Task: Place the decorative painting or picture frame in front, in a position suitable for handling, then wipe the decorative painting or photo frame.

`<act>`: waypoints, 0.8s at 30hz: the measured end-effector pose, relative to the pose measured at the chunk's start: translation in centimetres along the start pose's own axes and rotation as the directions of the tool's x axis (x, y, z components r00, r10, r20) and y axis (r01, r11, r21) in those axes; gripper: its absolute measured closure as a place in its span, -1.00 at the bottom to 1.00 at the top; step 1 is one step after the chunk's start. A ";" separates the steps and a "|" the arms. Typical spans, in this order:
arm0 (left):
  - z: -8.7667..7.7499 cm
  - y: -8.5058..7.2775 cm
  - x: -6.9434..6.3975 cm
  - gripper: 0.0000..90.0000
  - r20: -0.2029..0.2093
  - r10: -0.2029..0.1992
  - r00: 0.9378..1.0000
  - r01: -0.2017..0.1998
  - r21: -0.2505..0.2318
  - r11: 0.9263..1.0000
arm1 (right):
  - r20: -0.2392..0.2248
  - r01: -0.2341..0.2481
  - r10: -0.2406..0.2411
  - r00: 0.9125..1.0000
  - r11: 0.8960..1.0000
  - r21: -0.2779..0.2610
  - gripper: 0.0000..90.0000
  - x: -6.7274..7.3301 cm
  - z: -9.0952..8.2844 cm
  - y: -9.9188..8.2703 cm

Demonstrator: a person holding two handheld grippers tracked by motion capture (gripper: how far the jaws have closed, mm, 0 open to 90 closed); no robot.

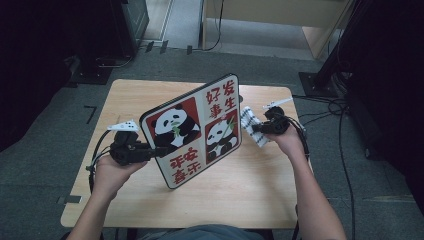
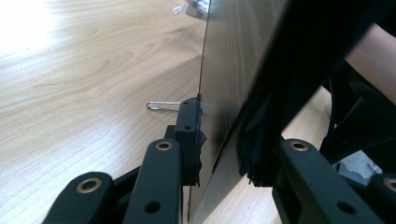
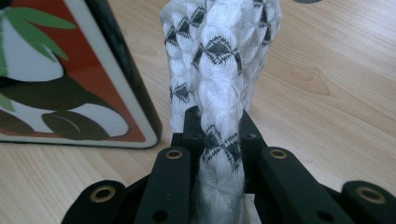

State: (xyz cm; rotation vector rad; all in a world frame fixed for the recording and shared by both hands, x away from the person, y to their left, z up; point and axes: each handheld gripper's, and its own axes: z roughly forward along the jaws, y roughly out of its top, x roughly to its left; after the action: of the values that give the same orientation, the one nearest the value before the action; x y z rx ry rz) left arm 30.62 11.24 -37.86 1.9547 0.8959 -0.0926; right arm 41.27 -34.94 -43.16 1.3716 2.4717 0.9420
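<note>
High view: panda board (image 1: 192, 131) stands tilted on the table (image 1: 250, 195), left gripper (image 1: 159, 151) clamped on its near edge, likely to steady it for wiping.
Left gripper view: jaws pinch the board's thin glossy edge (image 2: 210, 93).
Right gripper view: right gripper (image 3: 219, 126) is closed on a white diamond-patterned cloth (image 3: 219, 56), the board just left of it.

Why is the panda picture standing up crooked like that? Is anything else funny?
The panda board isn't lying flat: it stands tilted on one corner on the table, gripped at its edge by the left gripper. The right gripper pinches a bunched white patterned cloth beside it. Nothing looks spilled or broken.
</note>
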 end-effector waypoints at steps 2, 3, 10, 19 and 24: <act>0.0 0.0 0.1 0.61 0.005 0.001 1.000 -0.001 -0.003 1.000 | -0.002 -0.005 0.005 1.000 1.000 0.001 0.79 0.1 -0.2 0.1; 0.1 0.0 0.1 0.62 0.005 0.003 1.000 -0.003 -0.002 1.000 | -0.004 -0.013 0.013 1.000 1.000 -0.002 0.79 0.2 -0.4 0.1; 0.2 0.0 0.1 0.71 0.011 0.015 1.000 -0.015 0.000 1.000 | -0.020 -0.018 0.017 1.000 0.999 -0.031 0.78 0.6 -1.7 0.8; 0.5 0.0 0.0 0.69 -0.002 0.013 1.000 -0.013 -0.009 1.000 | -0.027 0.007 -0.008 1.000 0.999 -0.050 0.78 1.6 -3.1 1.9; 0.5 0.0 0.1 0.73 0.003 0.012 1.000 -0.012 -0.006 1.000 | -0.035 0.005 -0.007 0.999 0.998 -0.069 0.78 1.6 -4.1 2.5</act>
State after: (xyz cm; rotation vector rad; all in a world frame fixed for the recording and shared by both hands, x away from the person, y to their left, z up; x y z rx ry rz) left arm 30.80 10.91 -38.13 1.9539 0.8811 -0.0853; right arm 40.39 -34.56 -38.22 1.3366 2.4426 1.0479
